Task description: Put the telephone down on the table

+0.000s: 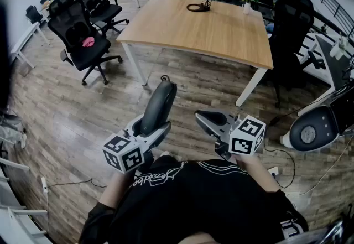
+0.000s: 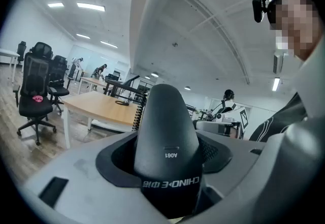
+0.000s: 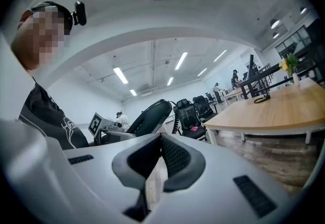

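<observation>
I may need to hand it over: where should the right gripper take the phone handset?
On the free upper half of the handset, coming from the right: the left gripper clamps its lower end, and it stands nearly upright.

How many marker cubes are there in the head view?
2. The left cube is at lower left, beside the telephone; the right cube is at lower right. None seems hidden.

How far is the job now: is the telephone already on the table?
Done: the left gripper has the telephone clamped in its jaws. In hand: it is held upright above the floor, short of the wooden table. Left: reaching the table and setting it down. The right gripper is shut and empty.
</observation>
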{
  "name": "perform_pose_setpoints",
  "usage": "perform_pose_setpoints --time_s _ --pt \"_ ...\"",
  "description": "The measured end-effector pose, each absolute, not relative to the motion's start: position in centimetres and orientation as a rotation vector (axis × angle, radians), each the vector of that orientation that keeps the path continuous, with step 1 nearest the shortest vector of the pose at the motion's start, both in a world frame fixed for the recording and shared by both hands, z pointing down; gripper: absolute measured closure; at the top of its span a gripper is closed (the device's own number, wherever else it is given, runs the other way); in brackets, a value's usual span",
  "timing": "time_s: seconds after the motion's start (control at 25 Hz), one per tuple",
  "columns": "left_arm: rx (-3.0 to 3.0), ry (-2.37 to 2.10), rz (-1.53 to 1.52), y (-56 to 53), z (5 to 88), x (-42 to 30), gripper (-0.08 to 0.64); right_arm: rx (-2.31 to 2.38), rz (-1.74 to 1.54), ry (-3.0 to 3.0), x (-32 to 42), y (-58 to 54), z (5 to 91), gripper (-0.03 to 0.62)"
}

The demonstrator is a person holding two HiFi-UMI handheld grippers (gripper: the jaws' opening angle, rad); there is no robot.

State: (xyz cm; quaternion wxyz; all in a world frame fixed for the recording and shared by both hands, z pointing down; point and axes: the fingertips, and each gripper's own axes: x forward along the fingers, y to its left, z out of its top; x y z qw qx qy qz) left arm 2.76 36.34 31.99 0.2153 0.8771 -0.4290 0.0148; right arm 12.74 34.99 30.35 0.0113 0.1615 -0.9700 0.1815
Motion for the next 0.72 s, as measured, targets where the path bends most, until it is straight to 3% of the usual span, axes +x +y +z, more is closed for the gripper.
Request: perform_pose_setpoints --time_s 0.72 --pt "2.407 -1.098 0.046 28.5 34.9 1.0 0.273 0.57 0.755 -2.953 11.1 27.5 33.8 0.554"
